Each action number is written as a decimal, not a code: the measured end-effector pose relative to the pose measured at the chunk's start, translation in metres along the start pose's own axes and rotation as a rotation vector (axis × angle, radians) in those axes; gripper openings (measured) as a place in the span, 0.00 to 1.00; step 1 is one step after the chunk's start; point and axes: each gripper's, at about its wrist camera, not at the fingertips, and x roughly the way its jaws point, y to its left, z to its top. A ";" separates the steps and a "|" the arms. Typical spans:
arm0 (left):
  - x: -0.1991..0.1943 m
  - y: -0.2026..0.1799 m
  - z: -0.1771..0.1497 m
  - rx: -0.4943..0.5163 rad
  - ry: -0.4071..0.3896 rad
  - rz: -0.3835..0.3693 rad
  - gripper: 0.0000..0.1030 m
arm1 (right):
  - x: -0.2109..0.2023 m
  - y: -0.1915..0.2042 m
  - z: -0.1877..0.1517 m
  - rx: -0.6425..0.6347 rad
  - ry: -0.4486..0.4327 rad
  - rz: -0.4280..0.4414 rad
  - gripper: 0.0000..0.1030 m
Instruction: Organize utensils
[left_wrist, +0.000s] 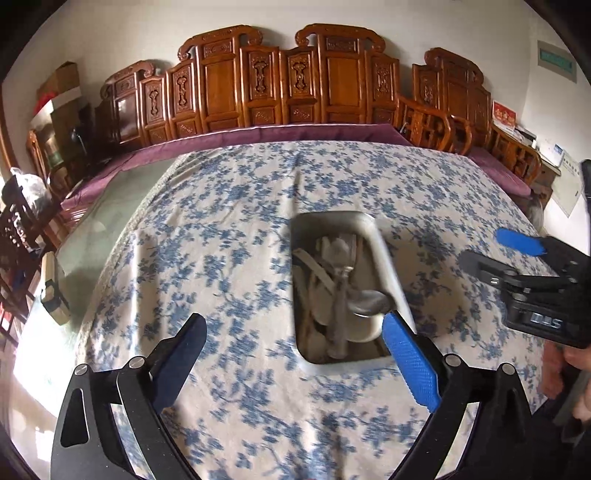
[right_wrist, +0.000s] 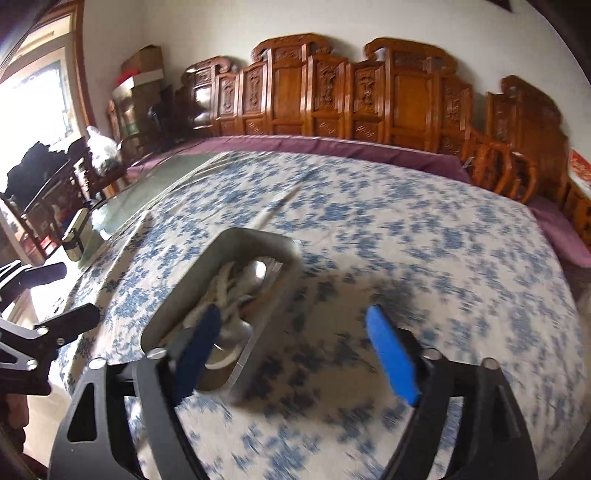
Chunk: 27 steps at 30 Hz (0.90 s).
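Both tongs, left (left_wrist: 293, 363) and right (right_wrist: 293, 354), gape wide and empty above the tray (left_wrist: 384, 251). Its spoons (left_wrist: 369, 302) look hard, maybe slippery; grab a handle.

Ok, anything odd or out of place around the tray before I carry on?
One thing: a pale stick-like utensil, possibly chopsticks, lies loose on the floral tablecloth beyond the metal tray, while the other utensils are piled inside it. In the tray, a metal spoon lies crosswise over the heap. No spill or damage visible. Both tongs are open and empty.
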 end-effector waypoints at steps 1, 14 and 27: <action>-0.001 -0.006 -0.001 0.001 0.003 -0.002 0.90 | -0.009 -0.006 -0.003 0.007 -0.009 -0.012 0.91; -0.032 -0.087 -0.007 0.036 -0.037 -0.055 0.92 | -0.117 -0.051 -0.039 0.024 -0.105 -0.127 0.97; -0.108 -0.111 -0.013 0.016 -0.151 -0.097 0.92 | -0.197 -0.061 -0.069 0.063 -0.206 -0.169 0.97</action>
